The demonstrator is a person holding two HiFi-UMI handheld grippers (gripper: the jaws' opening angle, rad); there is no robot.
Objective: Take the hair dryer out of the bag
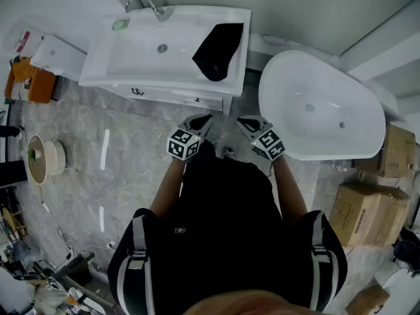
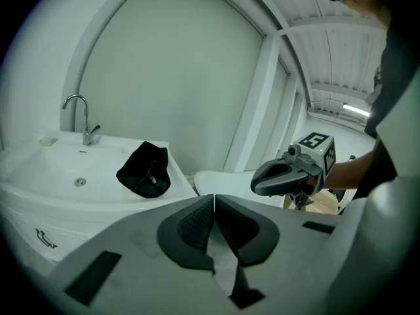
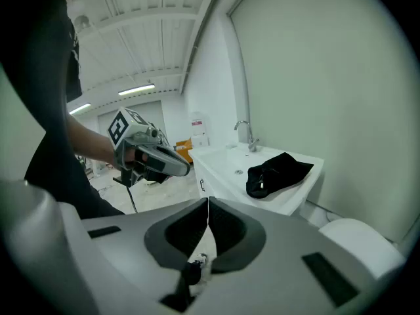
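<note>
**Both grippers clenched, bag untouched**

Black bag (image 1: 218, 50) lies on the sink counter's (image 1: 134, 61) right end; dryer not visible. My left gripper (image 1: 197, 123) and right gripper (image 1: 250, 123) are closed on nothing, well short. Open jaws, pin the bag with one, work its mouth with the other.

Head view: above the person, looking steeply down; washbasin (image 1: 131, 64) ahead, a little way off.
Left gripper view: low, along the left gripper (image 2: 214, 210), facing the washbasin.
Right gripper view: likewise, along the right gripper (image 3: 207, 216).
Shared: washbasin and black bag (image 1: 218, 48), in all three.
</note>
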